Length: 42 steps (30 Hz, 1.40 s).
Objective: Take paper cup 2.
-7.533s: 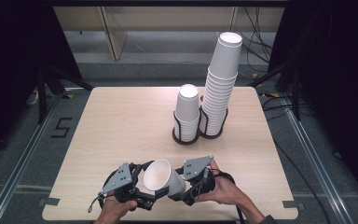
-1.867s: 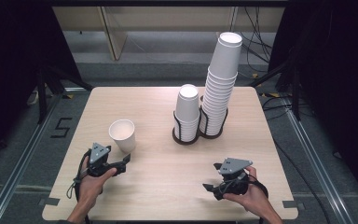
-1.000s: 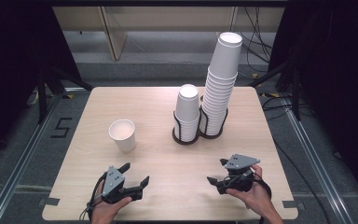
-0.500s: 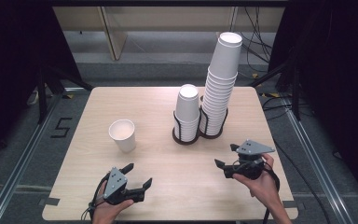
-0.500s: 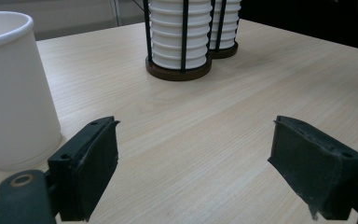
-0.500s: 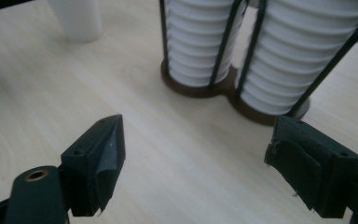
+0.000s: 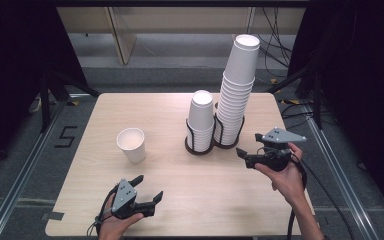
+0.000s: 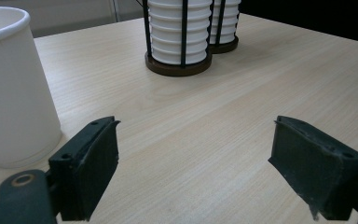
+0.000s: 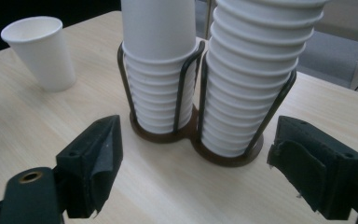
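You had one paper cup [image 7: 131, 144] out and standing upright, mouth up, on the left part of the table [image 7: 180, 205], well apart from the wire holder [image 7: 200, 148] it seems to have come from. That much of the job looked done: the cup stood free, with neither claw on it.

Your left claw [image 7: 150, 186] hung low over the near edge of the table with its jaws apart and nothing between them. In the left gripper view the cup stood just beyond and to the side of one jaw, not touching it.

Your right claw [image 7: 249, 144] was up off the table to the right of the holder. Its jaws were also spread and empty, and they pointed at the two stacks. In the right gripper view the short stack [image 9: 158, 70] and the tall stack [image 9: 256, 79] stood side by side in their wire rings, framed between the jaws but some way ahead of them.

By my reading you were at the start of the next cup, with the approach begun and no grip made. Both stacks looked well filled, the tall one rising high above its ring, so most of the work was ahead of you. I could not tell which stack you meant to draw from
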{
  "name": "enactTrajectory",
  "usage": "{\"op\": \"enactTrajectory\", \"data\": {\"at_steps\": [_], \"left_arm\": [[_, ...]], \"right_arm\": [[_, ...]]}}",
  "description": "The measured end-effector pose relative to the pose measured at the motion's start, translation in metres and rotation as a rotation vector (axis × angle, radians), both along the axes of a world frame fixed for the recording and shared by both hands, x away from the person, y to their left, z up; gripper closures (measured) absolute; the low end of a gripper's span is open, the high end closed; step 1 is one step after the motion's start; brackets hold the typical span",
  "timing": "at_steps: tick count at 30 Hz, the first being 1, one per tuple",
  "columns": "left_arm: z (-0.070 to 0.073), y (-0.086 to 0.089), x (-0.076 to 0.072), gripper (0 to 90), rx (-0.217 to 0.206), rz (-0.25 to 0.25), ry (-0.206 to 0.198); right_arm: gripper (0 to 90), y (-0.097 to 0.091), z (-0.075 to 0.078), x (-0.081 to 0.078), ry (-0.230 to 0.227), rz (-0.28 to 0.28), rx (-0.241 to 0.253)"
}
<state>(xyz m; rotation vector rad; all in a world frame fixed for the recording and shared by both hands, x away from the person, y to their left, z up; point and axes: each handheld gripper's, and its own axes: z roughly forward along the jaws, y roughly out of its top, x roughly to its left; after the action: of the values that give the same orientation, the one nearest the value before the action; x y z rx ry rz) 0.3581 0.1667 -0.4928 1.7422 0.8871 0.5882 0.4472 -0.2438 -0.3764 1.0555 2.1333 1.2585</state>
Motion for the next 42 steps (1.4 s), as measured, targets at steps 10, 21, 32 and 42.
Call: {"op": "enactTrajectory", "data": {"at_steps": [10,21,32,42], "left_arm": [[0.0,0.0,0.0,14.3,-0.001,-0.01,-0.001],[0.0,0.0,0.0,14.3,0.003,-0.013,0.007],[0.0,0.0,0.0,14.3,0.005,-0.025,0.007],[-0.001,-0.001,0.0,14.3,0.013,-0.027,0.013]], "right_arm": [[15.8,-0.001,0.031,0.023,-0.066,-0.033,0.04],[15.8,-0.003,0.068,0.043,-0.089,-0.054,0.077],[15.7,-0.006,0.109,0.068,-0.135,-0.056,0.128],[15.5,0.004,0.138,0.095,-0.156,-0.055,0.134]]}}
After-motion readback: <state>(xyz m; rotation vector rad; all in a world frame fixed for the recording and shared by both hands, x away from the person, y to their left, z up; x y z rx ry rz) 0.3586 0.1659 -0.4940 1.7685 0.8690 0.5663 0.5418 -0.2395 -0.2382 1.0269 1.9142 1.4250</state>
